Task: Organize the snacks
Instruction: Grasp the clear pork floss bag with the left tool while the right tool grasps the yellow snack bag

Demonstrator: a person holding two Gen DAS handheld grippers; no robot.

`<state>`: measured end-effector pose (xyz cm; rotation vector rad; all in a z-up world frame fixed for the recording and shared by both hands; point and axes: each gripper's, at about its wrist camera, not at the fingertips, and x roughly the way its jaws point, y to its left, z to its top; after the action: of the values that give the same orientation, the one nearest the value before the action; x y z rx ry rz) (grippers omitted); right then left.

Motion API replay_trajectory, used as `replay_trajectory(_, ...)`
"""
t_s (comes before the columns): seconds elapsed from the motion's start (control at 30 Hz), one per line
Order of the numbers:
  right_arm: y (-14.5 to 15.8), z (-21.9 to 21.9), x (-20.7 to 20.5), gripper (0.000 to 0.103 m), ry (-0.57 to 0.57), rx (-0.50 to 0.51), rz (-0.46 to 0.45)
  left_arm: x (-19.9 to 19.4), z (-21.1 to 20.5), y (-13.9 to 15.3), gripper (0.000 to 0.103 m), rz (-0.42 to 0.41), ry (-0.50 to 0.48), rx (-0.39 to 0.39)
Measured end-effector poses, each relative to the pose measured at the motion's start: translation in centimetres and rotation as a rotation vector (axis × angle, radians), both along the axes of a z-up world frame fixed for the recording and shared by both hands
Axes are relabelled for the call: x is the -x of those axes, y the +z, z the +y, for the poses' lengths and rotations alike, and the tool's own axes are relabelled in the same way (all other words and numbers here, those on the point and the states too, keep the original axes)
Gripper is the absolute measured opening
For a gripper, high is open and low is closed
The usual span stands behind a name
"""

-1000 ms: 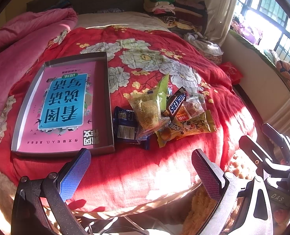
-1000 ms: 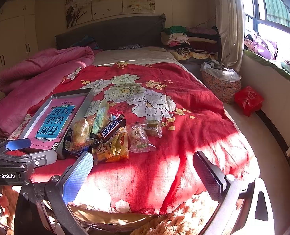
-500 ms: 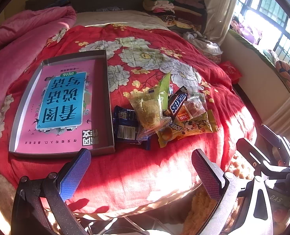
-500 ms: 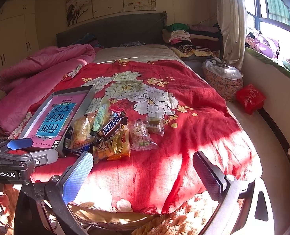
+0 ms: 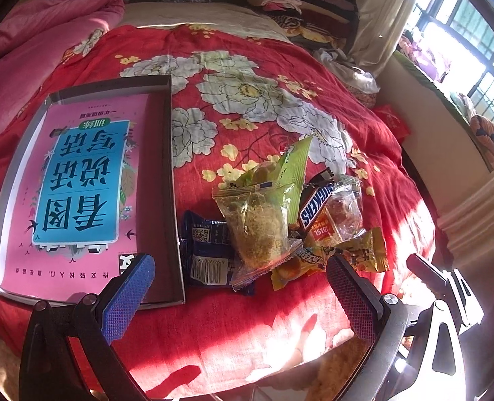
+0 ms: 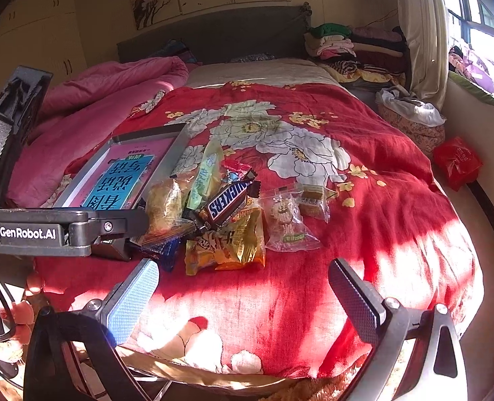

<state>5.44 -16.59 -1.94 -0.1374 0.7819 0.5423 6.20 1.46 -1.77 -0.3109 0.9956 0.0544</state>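
Red floral quilt (image 5: 247, 107) looms larger now; I've pushed both grippers closer to the snack pile (image 5: 280, 220). My left gripper (image 5: 240, 287) and right gripper (image 6: 243, 294) gape wide, holding nothing. Snacks lie just ahead of the left's fingers, beside the grey tray (image 5: 160, 173). Sunlit bedroom, pink duvet (image 6: 113, 100) behind.

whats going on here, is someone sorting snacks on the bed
Yes, it looks that way. A person holds a two-finger gripper in each hand over a bed with a red floral blanket. Both the left gripper and the right gripper are open and empty. A pile of snacks, including a Snickers bar and a yellow packet, lies loose beside a shallow box with a pink printed sheet in its bottom. Nothing has been picked up or placed in the box yet.
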Motion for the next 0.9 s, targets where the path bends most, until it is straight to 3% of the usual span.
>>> replay_trajectory(0.3, -1.7, 1.2, -2.0, 0.101, 0.033, 0.005, 0.014, -2.0, 0.2, -0.9, 0.094, 0.029, -0.029, 0.040)
replay_trajectory(0.47, -2.2, 1.9, -2.9, 0.080, 0.063, 0.015, 0.009, -2.0, 0.3, -1.6, 0.082, 0.040, -0.039, 0.077)
replay_trajectory(0.63, -2.4, 3.1, -3.2, 0.057, 0.109, 0.027, 0.006, -2.4, 0.1, -1.9, 0.080, 0.042, -0.045, 0.083)
replay_trajectory(0.7, -2.6, 3.5, -3.2, 0.052, 0.125, 0.026, 0.008, -2.6, 0.1, -1.8, 0.079, 0.037, -0.044, 0.088)
replay_trajectory(0.9, -3.3, 4.0, -3.7, 0.038, 0.155, 0.018, 0.033, -3.3, 0.3, -2.1, 0.061, 0.047, -0.044, 0.115)
